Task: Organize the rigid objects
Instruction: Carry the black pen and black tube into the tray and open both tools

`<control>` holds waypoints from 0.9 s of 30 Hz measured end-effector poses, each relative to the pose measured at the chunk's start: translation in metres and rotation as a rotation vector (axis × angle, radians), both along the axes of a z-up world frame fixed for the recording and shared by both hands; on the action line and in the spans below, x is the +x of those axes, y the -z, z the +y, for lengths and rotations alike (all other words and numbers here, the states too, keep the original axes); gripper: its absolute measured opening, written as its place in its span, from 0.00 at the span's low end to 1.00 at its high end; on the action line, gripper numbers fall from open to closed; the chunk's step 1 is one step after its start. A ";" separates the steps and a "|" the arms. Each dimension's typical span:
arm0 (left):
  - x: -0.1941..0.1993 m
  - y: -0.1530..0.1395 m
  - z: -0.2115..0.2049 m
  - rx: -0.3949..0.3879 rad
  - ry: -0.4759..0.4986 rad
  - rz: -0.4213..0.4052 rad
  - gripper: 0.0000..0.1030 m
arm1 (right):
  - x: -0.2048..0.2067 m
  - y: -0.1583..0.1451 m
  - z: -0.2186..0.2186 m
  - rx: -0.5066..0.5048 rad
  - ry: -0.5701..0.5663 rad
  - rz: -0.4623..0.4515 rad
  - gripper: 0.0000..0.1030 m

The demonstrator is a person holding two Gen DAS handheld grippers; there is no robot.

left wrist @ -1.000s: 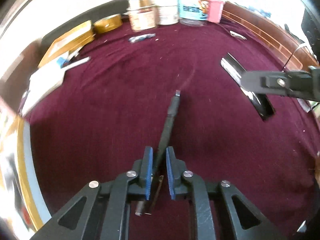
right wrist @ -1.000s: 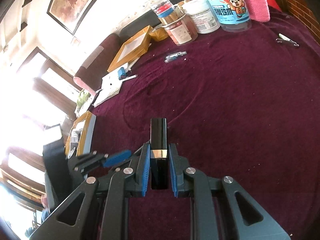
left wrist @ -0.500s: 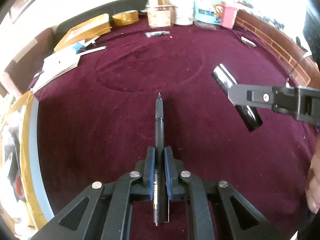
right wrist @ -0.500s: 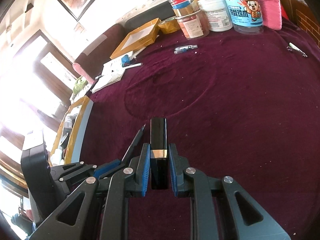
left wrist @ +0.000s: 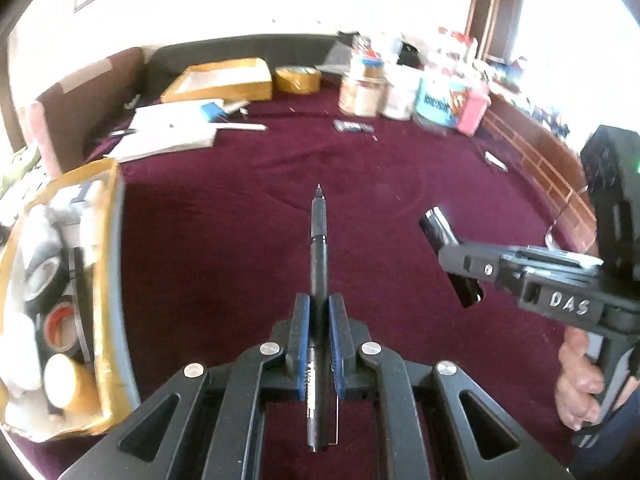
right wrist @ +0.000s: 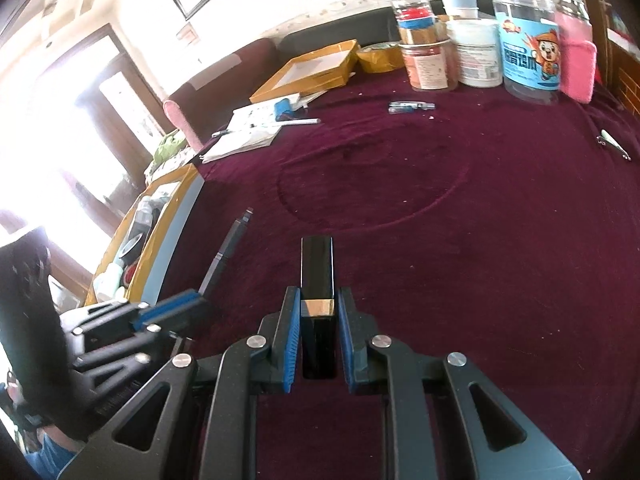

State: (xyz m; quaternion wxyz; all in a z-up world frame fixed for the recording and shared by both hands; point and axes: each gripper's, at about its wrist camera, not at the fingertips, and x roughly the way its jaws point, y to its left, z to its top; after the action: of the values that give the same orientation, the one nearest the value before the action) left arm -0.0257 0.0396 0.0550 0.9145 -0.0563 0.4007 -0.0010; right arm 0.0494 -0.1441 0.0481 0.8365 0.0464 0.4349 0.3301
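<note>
My left gripper [left wrist: 319, 305] is shut on a black pen [left wrist: 319, 248] that points forward, tip up, held above the maroon cloth. My right gripper [right wrist: 317, 300] is shut on a black rectangular case with a gold band [right wrist: 317, 280], also held above the cloth. In the left wrist view the right gripper [left wrist: 460, 258] and its case [left wrist: 440, 226] are at the right. In the right wrist view the left gripper [right wrist: 182, 306] and the pen [right wrist: 230, 246] are at the lower left.
A yellow box of tape rolls [left wrist: 56, 300] stands at the left table edge, also in the right wrist view [right wrist: 160, 216]. Jars and tubs [right wrist: 480, 56], a flat yellow box [right wrist: 312, 68], papers [right wrist: 256, 128], a small lighter [right wrist: 410, 106] and a clipper [right wrist: 614, 144] lie toward the back.
The left gripper closed on the pen, straightened it and lifted it. Both grippers rose and tilted up, so more of the room shows. The right gripper kept its case.
</note>
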 end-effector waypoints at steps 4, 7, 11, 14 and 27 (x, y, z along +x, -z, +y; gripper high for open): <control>-0.019 -0.016 0.020 -0.017 -0.037 -0.054 0.08 | -0.005 -0.001 0.007 -0.005 -0.027 -0.023 0.17; -0.037 -0.026 0.039 -0.018 -0.080 -0.089 0.08 | -0.009 0.000 0.014 -0.007 -0.047 -0.023 0.17; -0.060 -0.038 0.078 -0.032 -0.166 -0.123 0.08 | -0.018 -0.003 0.031 0.001 -0.103 0.008 0.17; -0.075 -0.041 0.105 -0.024 -0.240 -0.144 0.09 | -0.031 -0.012 0.055 -0.009 -0.167 -0.001 0.17; -0.113 -0.023 0.194 -0.068 -0.459 -0.135 0.09 | -0.069 -0.041 0.199 -0.042 -0.405 -0.033 0.17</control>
State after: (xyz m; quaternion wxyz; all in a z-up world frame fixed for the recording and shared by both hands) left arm -0.1384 0.2336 0.0785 0.9130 -0.1763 0.3151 0.1898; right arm -0.0195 0.0546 0.0889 0.7607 -0.0649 0.4285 0.4832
